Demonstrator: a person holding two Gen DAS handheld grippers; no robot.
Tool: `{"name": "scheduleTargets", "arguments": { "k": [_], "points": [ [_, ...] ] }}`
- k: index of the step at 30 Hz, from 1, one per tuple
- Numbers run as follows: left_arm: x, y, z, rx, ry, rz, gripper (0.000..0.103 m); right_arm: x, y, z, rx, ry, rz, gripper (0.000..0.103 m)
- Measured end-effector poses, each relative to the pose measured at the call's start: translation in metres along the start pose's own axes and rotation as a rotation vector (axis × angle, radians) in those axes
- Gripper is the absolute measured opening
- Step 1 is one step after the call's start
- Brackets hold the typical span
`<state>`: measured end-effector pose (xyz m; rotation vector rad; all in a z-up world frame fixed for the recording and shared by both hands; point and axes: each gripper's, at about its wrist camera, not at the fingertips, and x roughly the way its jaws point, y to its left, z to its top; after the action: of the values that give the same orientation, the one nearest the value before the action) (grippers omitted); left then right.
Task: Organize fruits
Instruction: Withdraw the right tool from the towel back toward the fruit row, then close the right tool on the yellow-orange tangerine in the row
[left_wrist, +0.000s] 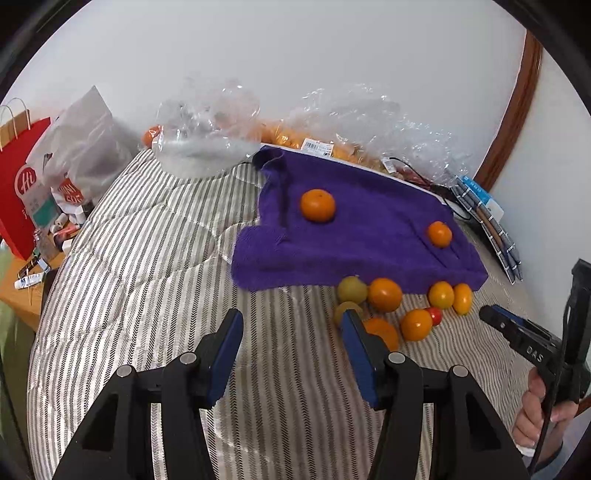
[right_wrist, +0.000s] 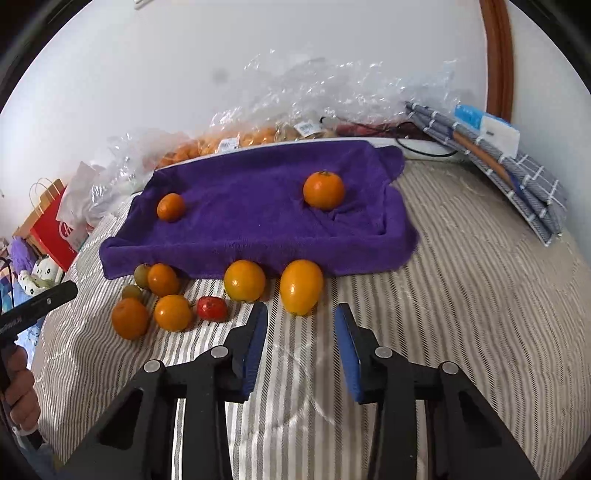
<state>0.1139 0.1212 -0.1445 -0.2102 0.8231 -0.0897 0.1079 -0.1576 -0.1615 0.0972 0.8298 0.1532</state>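
Both tongs spread, empty: left tongs (left_wrist: 291, 325), right tongs (right_wrist: 301, 321), over the striped bed (right_wrist: 461, 314). Just ahead of the right tongs, an oval yellow-orange fruit (right_wrist: 301, 287), loose fruits (right_wrist: 171, 312) to its left. Farther, purple towel (right_wrist: 258, 206) carrying two oranges (right_wrist: 324, 190).

Bare striped quilt (right_wrist: 461, 295) right of my right gripper (right_wrist: 301, 325): open passage. Ahead, a yellow fruit (right_wrist: 301, 286) sits just past its spread jaws. Loose fruit cluster (right_wrist: 162, 306) crowds the purple towel's (right_wrist: 258, 221) near edge. My left gripper (left_wrist: 291, 325), jaws apart, has clear quilt ahead-left. Plastic bags (left_wrist: 207, 140) block the far side.
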Motion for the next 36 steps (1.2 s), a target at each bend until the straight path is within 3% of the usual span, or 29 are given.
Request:
{"name": "scheduleTargets", "arguments": {
  "k": [9,17,28,36],
  "points": [
    [0.007,0.011,-0.003,0.014,0.016,0.017,0.053,0.035,0.002,0.012,0.023,0.025,-0.016,0.033],
    [0.013,0.006,-0.001,0.024,0.037,-0.031,0.053,0.052,-0.002,0.014,0.042,0.051,0.003,0.032],
    [0.029,-0.034,-0.011,0.075,0.103,-0.124,0.053,0.022,-0.027,-0.009,0.029,0.038,-0.007,0.032],
    [0.045,-0.063,-0.021,0.119,0.141,-0.09,0.053,0.005,-0.041,-0.03,0.037,0.029,-0.009,0.032]
  ]
}}
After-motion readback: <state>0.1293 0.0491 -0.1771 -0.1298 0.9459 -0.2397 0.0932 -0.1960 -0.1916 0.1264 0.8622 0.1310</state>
